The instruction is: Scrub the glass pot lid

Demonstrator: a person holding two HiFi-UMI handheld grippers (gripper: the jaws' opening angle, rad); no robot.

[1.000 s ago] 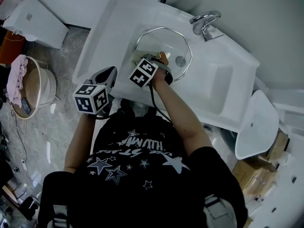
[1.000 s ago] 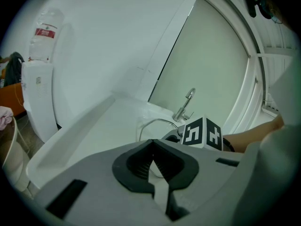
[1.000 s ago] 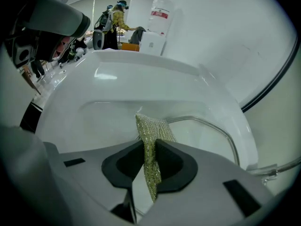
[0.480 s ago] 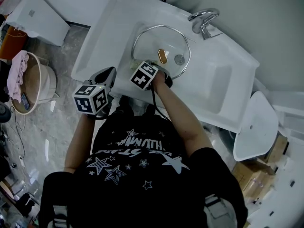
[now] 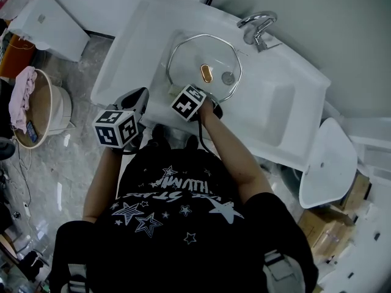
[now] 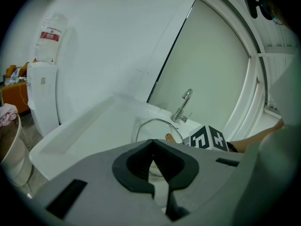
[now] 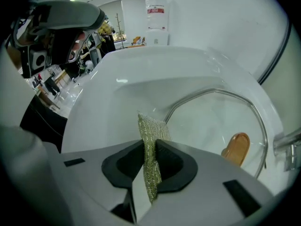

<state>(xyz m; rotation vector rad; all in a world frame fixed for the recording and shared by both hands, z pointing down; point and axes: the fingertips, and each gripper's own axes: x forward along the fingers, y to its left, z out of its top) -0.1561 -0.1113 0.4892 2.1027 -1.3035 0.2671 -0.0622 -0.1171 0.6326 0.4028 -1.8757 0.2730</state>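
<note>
- Left tongs: jaws pressed together on nothing, held outside the sink, on its near side.
- Right tongs: clamped on a thin green scouring pad standing on edge above the sink's near wall.
- Glass pot lid lies in the sink bowl with its amber knob up. It is probably rigid, slick and breakable, so steady it by the knob or the metal rim.
</note>
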